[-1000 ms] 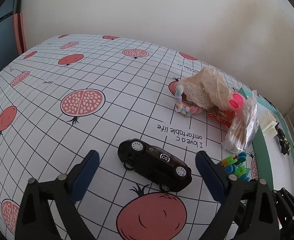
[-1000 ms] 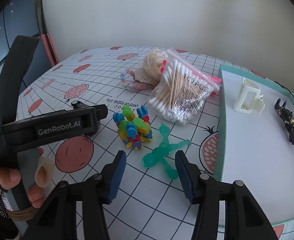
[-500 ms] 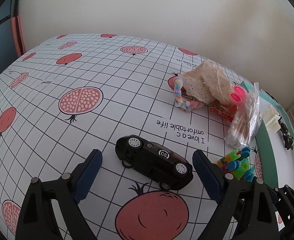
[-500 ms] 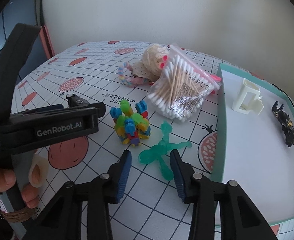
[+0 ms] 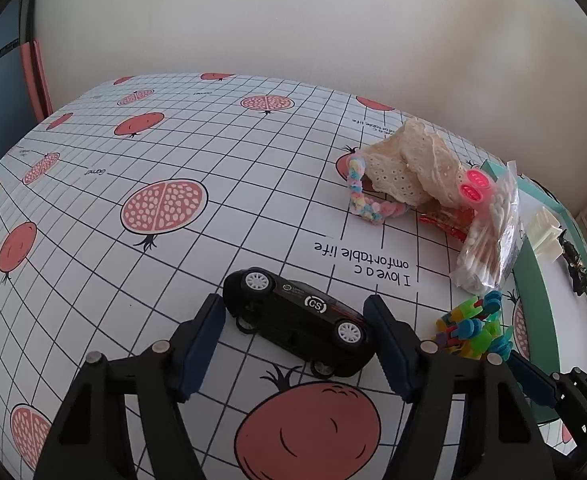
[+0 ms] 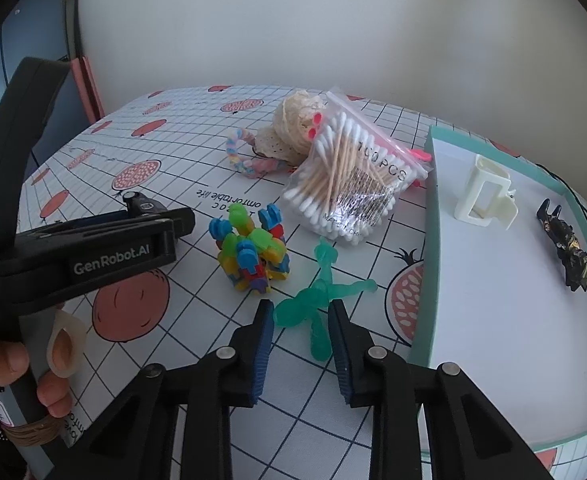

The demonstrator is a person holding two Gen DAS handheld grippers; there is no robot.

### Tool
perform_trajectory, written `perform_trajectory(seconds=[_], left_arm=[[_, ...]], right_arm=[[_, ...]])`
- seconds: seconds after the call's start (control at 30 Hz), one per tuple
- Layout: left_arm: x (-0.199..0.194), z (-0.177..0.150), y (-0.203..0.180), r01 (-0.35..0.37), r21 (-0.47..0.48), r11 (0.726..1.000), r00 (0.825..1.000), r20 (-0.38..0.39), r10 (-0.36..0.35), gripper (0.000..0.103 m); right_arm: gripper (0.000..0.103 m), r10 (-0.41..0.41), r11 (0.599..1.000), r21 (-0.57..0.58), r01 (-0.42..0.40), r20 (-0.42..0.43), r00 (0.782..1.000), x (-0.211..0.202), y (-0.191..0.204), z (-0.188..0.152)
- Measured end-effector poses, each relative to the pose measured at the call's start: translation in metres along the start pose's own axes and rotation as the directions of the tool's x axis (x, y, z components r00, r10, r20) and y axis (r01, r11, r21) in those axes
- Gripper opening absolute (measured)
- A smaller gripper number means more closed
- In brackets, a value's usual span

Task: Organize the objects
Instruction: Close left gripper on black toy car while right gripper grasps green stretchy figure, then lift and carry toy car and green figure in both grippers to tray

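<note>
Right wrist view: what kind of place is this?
Likely a home tabletop: a pomegranate-print tablecloth against a plain wall, strewn with toys and a cotton swab bag, with a teal tray for sorting.

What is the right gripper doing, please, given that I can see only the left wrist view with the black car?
Observer: The right gripper has its jaws on either side of a green stretchy figure. They have just been closing, but I cannot tell whether they press it yet.
Operator: Thank you. Is there room in the tray beside it?
Observer: Yes. The near part of the tray is bare, and the white clip and a dark object sit apart further back.
</note>
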State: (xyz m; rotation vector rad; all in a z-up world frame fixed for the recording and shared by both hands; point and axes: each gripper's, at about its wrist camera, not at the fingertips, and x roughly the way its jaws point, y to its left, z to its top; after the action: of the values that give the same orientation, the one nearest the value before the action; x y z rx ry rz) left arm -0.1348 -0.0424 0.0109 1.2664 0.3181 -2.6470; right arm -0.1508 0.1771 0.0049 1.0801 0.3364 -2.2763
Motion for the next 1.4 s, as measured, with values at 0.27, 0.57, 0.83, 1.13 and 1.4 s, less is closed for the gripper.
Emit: perform_trajectory(seconds=[0.27, 0.57, 0.83, 1.13, 1.4], left_arm=[[-0.003, 0.0, 0.0, 0.014, -0.011, 1.0, 1.0, 0.013, -0.014, 0.073], [-0.008, 0.001, 0.002, 0.024, -0.018, 1.0, 0.999, 0.036, -0.024, 0.073], [-0.014, 0.003, 0.004, 0.029, -0.033, 0.999, 0.997, 0.068, -0.027, 0.073], [-0.03, 0.007, 0.003, 0.057, -0.038, 0.998, 0.988, 0.144, -0.051, 0.073], [-0.043, 0.015, -0.018, 0.074, 0.017, 0.997, 0.982, 0.172, -0.076, 0.073]], right_arm=[[0.03, 0.01, 1.0, 0.021, -0.01, 0.03, 1.0, -0.005, -0.004, 0.0], [0.03, -0.011, 1.0, -0.004, 0.011, 0.089, 0.996, -0.018, 0.001, 0.001], [0.03, -0.015, 1.0, 0.021, 0.012, 0.138, 0.99, -0.028, -0.006, 0.002], [0.03, -0.046, 0.995, 0.096, 0.027, 0.196, 0.979, -0.041, -0.031, 0.008], [0.03, -0.131, 0.97, 0.23, 0.073, 0.252, 0.959, -0.062, -0.082, 0.009]])
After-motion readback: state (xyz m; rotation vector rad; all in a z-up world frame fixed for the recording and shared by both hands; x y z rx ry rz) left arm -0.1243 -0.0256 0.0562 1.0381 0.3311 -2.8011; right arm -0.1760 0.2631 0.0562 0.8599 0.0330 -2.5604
